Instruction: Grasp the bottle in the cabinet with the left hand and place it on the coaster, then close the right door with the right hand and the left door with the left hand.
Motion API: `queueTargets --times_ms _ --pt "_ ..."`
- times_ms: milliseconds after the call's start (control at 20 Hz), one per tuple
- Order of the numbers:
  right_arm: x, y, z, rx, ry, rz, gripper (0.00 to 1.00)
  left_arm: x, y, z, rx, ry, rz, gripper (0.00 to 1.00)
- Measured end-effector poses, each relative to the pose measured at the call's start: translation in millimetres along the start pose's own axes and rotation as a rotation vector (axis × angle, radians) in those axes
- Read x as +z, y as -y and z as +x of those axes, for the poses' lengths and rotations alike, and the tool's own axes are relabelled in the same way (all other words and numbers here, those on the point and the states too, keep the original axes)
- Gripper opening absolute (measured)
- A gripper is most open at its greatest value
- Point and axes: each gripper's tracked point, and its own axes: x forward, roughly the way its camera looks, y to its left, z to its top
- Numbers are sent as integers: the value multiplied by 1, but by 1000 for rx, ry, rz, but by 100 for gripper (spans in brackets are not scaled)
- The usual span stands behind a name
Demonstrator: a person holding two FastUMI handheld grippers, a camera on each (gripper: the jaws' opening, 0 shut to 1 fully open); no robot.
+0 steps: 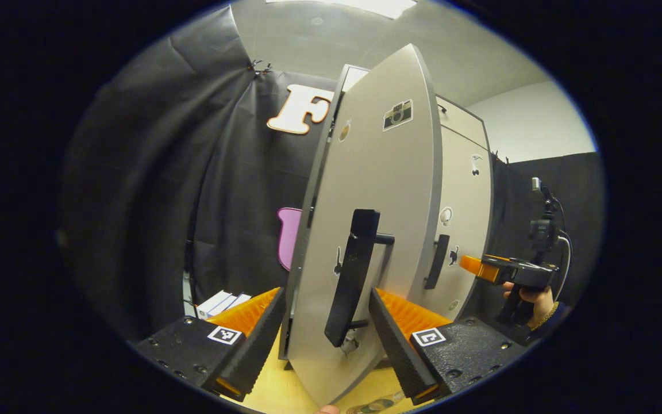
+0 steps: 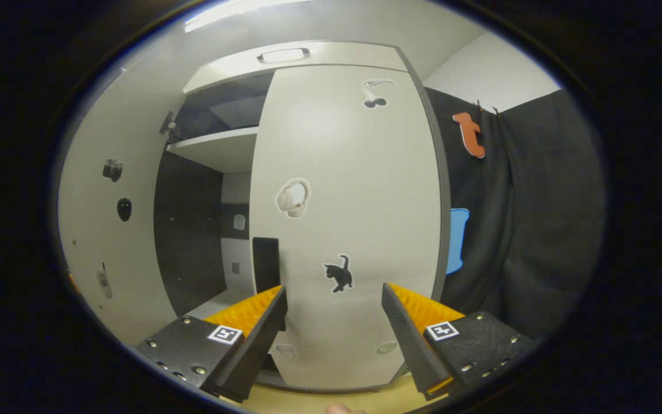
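The cabinet's left door (image 1: 377, 172) stands partly open, edge-on to me, and its black bar handle (image 1: 351, 276) rises between the fingers of my left gripper (image 1: 326, 296). That gripper is open and straddles the handle without pressing on it. The right door (image 2: 354, 201) lies flat against the cabinet front, and my right gripper (image 2: 334, 290) is open close before it, empty. Its own black handle (image 2: 266, 264) sits just left of the fingers. In the left gripper view, the right gripper (image 1: 472, 265) hovers beside the right door, held by a hand (image 1: 538, 302).
Between the doors I see the dark cabinet interior (image 2: 190, 230) with a white shelf (image 2: 216, 146). The open left door (image 2: 92, 259) swings out at the left. The pale wooden tabletop (image 1: 273, 391) lies below, with a round dark disc (image 1: 374, 406) at its near edge. White boxes (image 1: 219, 302) sit left of the cabinet.
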Motion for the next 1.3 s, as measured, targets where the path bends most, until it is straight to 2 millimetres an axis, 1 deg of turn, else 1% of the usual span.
queueTargets --times_ms 150,400,600,700,750,850,900,1000,1150,1300 --pt "3 19 -8 -35 3 -9 100 -4 13 16 -27 -4 13 93" --pt "4 50 -18 -90 0 -17 100 -11 39 36 -99 -17 11 92" --pt "8 76 -28 -138 10 -36 100 -12 60 54 -137 -19 119 92" --pt "7 91 -35 -163 8 -36 100 -17 67 65 -145 -27 152 95" --pt "7 97 -38 -175 7 -32 100 -19 73 71 -150 -35 146 99" --pt "4 110 -43 -200 3 -25 100 -24 85 86 -159 -41 132 99" --pt "3 116 -45 -213 1 -22 100 -23 88 91 -169 -47 124 99" --pt "0 129 -51 -236 -7 -15 100 -27 96 107 -184 -53 90 99" --pt "-4 149 -60 -265 -12 -1 100 -33 104 118 -199 -62 59 99" --pt "-8 163 -67 -287 -20 1 100 -34 109 129 -208 -66 67 100"
